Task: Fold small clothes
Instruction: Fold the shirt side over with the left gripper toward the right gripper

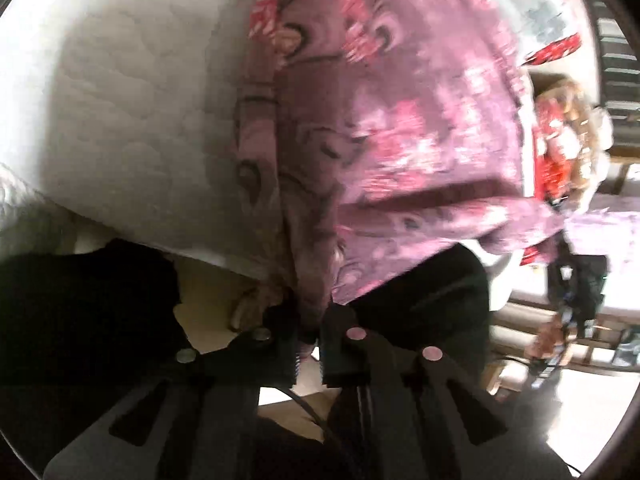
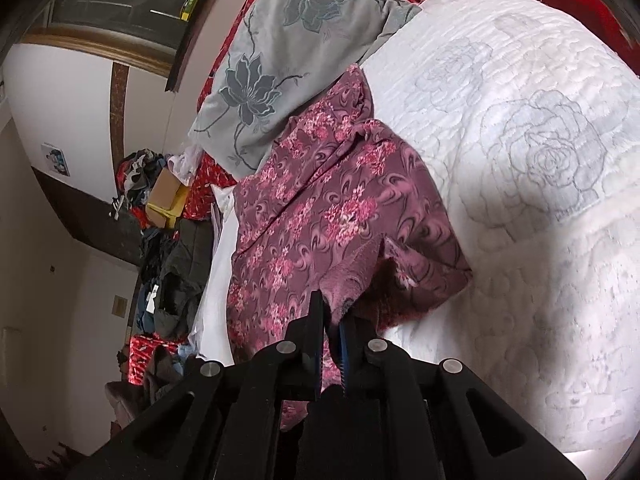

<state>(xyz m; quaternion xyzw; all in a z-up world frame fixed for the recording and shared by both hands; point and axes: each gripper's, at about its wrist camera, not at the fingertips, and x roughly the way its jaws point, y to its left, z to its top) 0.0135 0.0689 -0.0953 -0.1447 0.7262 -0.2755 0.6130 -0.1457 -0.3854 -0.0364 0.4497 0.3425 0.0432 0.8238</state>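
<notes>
Garment (image 2: 320,208) edge is pinched by both the left tool (image 1: 308,336) and right tool (image 2: 331,332), over the quilt (image 2: 540,240).

It was a home bedroom: a white quilted bedspread (image 2: 520,160) stitched with roses filled the right of the frame, a grey flowered pillow (image 2: 288,60) lay at upper centre, and heaped clothes (image 2: 160,248) lined the left wall.

Left wrist view smeared by motion blur, glare blown out at lower right, right wrist view sharp, daylit, edges bent by fisheye
</notes>
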